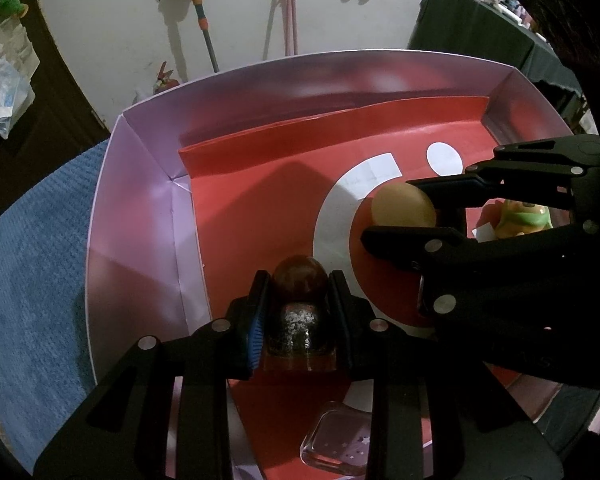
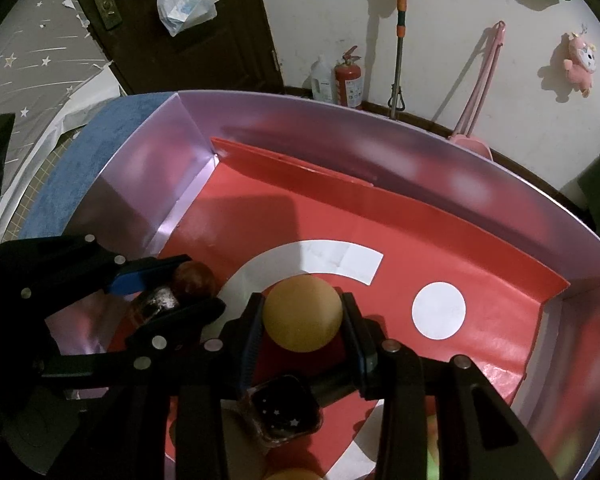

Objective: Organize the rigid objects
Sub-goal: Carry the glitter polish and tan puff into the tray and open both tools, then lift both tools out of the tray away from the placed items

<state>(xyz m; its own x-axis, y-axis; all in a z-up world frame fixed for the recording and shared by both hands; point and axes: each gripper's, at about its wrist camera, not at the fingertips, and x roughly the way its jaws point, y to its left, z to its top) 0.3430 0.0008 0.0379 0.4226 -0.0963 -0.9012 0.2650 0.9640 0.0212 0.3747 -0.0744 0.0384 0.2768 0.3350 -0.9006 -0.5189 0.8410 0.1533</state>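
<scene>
Both grippers are inside a large box (image 1: 140,200) with lilac walls and a red floor. My left gripper (image 1: 300,292) is shut on a dark perfume bottle with a round brown cap (image 1: 299,280), held over the floor; it also shows in the right wrist view (image 2: 192,280). My right gripper (image 2: 302,316) is shut on a tan round-capped bottle (image 2: 302,312), seen from the left wrist view as a tan ball (image 1: 403,205) between black fingers. The two grippers are side by side, a little apart.
A clear square bottle with stars (image 1: 336,440) lies on the box floor under the left gripper. A yellow-green toy figure (image 1: 520,220) sits behind the right gripper. The box (image 2: 420,160) rests on a blue cloth (image 1: 32,260). Door and wall stand beyond.
</scene>
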